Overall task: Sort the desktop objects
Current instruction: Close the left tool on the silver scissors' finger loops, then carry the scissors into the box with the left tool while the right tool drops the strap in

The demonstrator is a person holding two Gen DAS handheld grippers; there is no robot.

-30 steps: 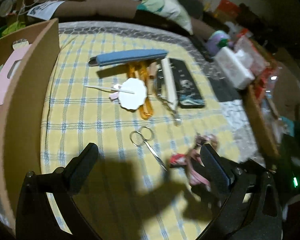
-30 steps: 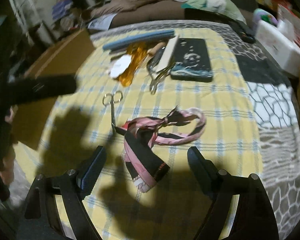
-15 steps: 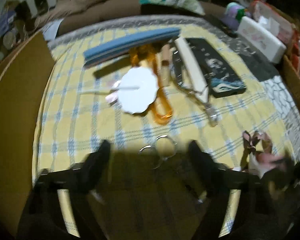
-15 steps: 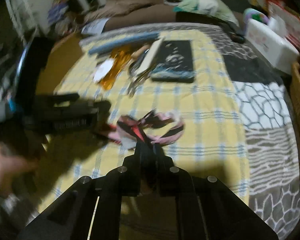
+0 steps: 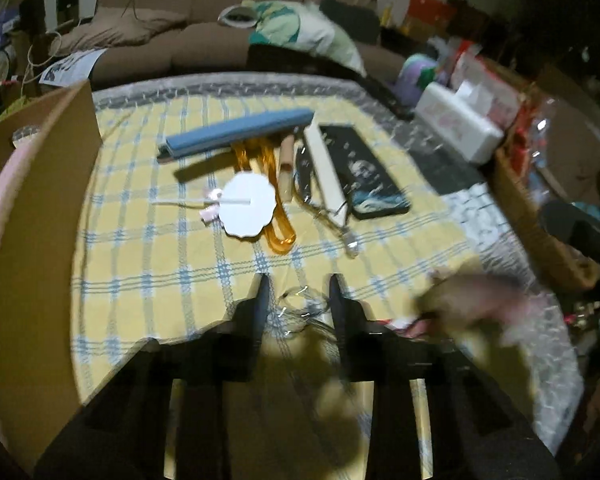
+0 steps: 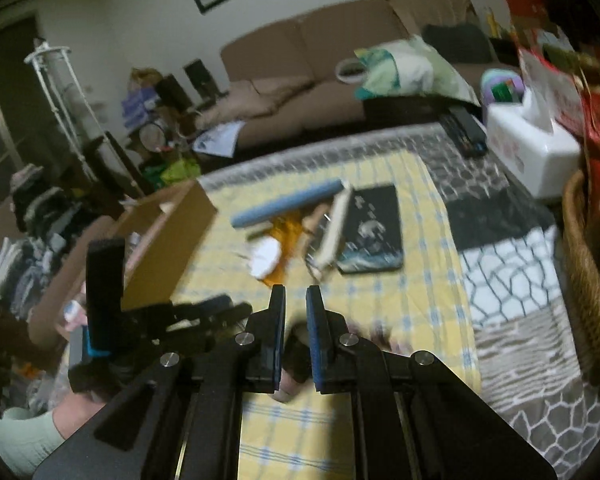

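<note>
Yellow checked cloth (image 5: 148,264) covered the table, brown sofa (image 5: 204,4) behind. Cardboard box (image 5: 32,240) stood at left edge. Left gripper (image 5: 298,292) jaws had just been closing, the small scissors (image 5: 300,308) handles between its narrow fingers; contact too blurred to tell. Blue bar (image 5: 236,132), white disc (image 5: 246,206), black phone case (image 5: 364,170) lay mid-table. Right gripper (image 6: 295,312) was clamped on pink-black strap (image 6: 296,354), raised off the cloth
</note>
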